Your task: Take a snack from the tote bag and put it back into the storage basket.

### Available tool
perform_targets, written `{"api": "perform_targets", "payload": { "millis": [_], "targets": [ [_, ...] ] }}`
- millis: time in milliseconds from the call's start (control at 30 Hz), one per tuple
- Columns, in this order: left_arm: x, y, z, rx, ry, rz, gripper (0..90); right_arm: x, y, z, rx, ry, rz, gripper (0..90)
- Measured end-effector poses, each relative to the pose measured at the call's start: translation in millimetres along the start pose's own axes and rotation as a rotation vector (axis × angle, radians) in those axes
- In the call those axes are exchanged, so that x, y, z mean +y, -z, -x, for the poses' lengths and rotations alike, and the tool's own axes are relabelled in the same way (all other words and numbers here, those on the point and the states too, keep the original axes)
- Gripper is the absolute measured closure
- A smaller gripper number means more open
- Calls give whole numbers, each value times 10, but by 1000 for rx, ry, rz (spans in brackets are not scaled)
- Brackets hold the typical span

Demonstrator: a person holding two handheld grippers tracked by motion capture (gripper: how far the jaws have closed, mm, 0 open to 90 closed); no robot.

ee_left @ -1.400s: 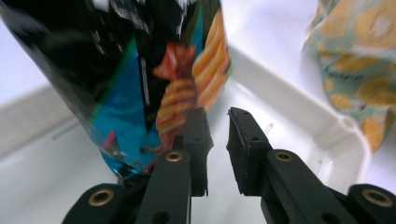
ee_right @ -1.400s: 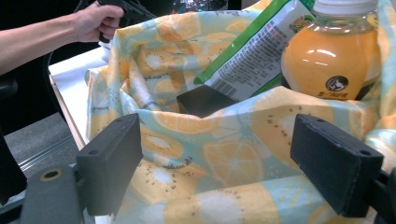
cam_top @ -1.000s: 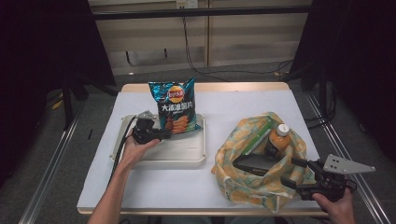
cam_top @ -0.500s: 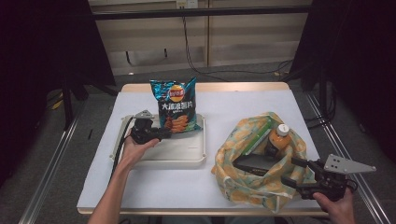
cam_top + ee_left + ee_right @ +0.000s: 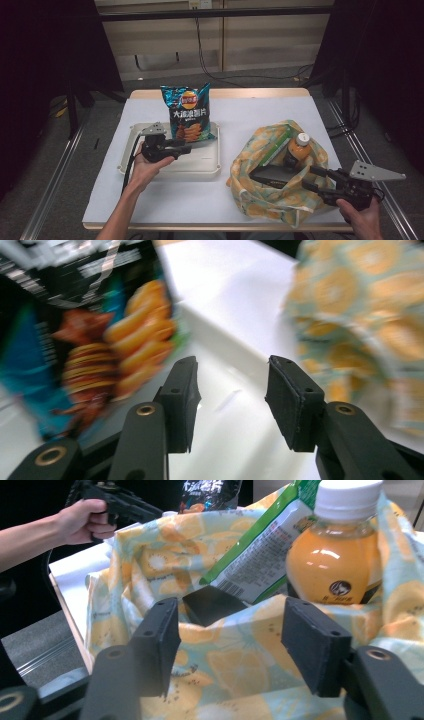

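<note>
While both grippers' jaws stand apart, one chip bag (image 5: 189,112), one tray (image 5: 210,167), perhaps three bagged items.

Chip bag (image 5: 188,112) upright in white tray (image 5: 207,167), fruit-print cloth bag (image 5: 272,200) open

Lab-style recording bay, white-covered table (image 5: 165,200), black curtains (image 5: 45,60), floor rails (image 5: 55,185), trailing wall cables (image 5: 210,65)
</note>
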State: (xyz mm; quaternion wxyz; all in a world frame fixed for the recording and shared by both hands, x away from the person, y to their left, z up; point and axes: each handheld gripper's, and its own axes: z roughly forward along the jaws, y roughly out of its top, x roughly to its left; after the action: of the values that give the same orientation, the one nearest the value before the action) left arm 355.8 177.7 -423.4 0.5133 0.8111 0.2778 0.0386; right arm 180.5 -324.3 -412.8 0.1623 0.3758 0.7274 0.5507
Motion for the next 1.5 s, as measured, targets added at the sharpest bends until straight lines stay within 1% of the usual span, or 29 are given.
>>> {"api": "perform_targets", "payload": {
  "millis": [33,133,233,267,300,367,400,433,467,500,567,633,667,700,767,867,900,967,1000,1033,1100,1133,1200,1233,1267,1300,1333,1367,1500],
  "targets": [
    [7,17,45,-1,-11,6,549,12,-2,4,3,1,1,443],
    [7,56,181,-16,-15,33,542,59,-3,22,-4,-4,6,477],
    [-20,72,324,-33,-42,31,543,145,-13,39,-6,6,9,515],
    [-37,75,369,-47,-48,35,543,182,-15,41,-5,3,13,523],
    [-59,71,420,-56,-52,36,543,222,-22,51,-8,11,14,529],
    [-89,65,466,-67,-63,34,535,311,-54,68,-18,14,12,533],
    [-104,57,481,-78,-60,36,525,414,-91,92,-22,19,13,533],
    [-118,51,496,-71,-61,36,523,467,-115,105,-25,21,17,533],
    [-132,43,501,-77,-57,40,523,467,-115,105,-25,21,17,533],
    [-144,39,503,-79,-56,36,517,519,-133,116,-30,25,21,533],
    [-174,29,517,-72,-44,42,492,613,-178,141,-22,32,33,533],
    [-200,25,522,-66,-43,44,465,723,-267,198,-34,28,30,543],
    [-208,24,524,-67,-41,46,465,723,-267,198,-34,28,30,543],
    [-215,24,527,-69,-35,45,439,755,-323,240,-38,25,28,553],
    [-228,36,538,-72,-23,52,425,769,-352,259,-47,23,22,559],
    [-236,65,567,-59,-28,55,388,811,-430,309,-59,19,17,588],
    [-251,77,580,-69,-28,61,378,849,-479,339,-66,16,4,602],
    [-275,95,605,-61,-31,52,378,863,-495,348,-69,20,-2,605],
    [-285,103,607,-69,-39,51,373,886,-515,355,-69,19,-6,607],
    [-292,111,620,-70,-36,53,372,910,-536,362,-67,20,-12,608],
    [-288,120,629,-70,-39,59,371,963,-601,379,-66,23,-22,610],
    [-285,123,624,-68,-45,58,371,998,-659,387,-71,27,-36,618],
    [-283,125,615,-62,-44,61,368,1007,-682,391,-72,30,-37,619],
    [-287,125,611,-60,-40,60,362,1020,-742,399,-77,28,-52,624],
    [-288,126,607,-53,-37,57,362,1020,-742,399,-77,28,-52,624],
    [-294,121,599,-58,-32,63,362,1020,-760,404,-84,29,-58,632],
    [-297,123,590,-50,-35,57,362,1019,-788,411,-88,22,-69,641],
    [-299,123,585,-46,-36,55,362,1015,-811,425,-104,20,-78,652],
    [-301,125,577,-40,-36,57,356,1006,-855,435,-111,25,-97,671]
  ]
}}
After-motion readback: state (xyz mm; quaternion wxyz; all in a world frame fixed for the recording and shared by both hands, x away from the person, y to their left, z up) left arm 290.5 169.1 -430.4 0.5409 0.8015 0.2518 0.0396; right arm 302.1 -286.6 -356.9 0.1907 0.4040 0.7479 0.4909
